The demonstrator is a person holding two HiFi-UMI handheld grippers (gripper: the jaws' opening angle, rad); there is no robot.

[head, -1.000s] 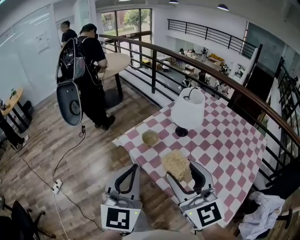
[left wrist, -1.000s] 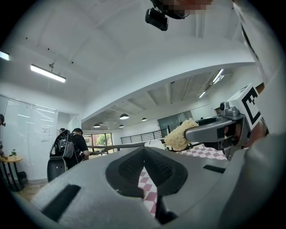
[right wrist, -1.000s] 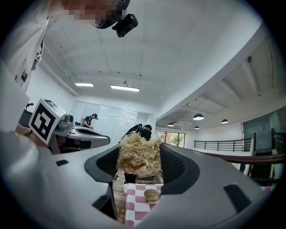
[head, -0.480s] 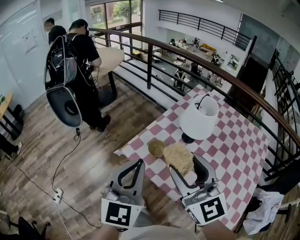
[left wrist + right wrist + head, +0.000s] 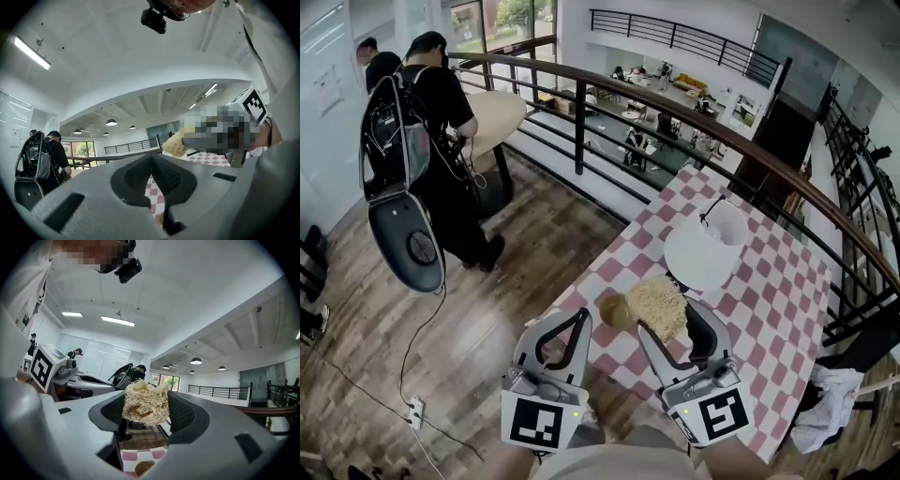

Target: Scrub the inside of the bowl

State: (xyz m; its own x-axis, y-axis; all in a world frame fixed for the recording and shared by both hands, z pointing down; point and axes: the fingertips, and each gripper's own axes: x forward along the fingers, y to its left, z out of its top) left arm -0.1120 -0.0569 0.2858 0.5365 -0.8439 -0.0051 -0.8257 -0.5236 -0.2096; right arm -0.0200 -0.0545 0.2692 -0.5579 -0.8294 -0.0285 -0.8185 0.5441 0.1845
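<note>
A: How far along is the scrubbing?

B: Not begun, it seems. At the red-and-white checked table (image 5: 769,281), the left gripper (image 5: 578,323) is closed and empty. The right gripper (image 5: 670,321) clamps a tan fibrous scrubber (image 5: 657,305) just right of the small brown round bowl (image 5: 615,310), at lower centre.
</note>
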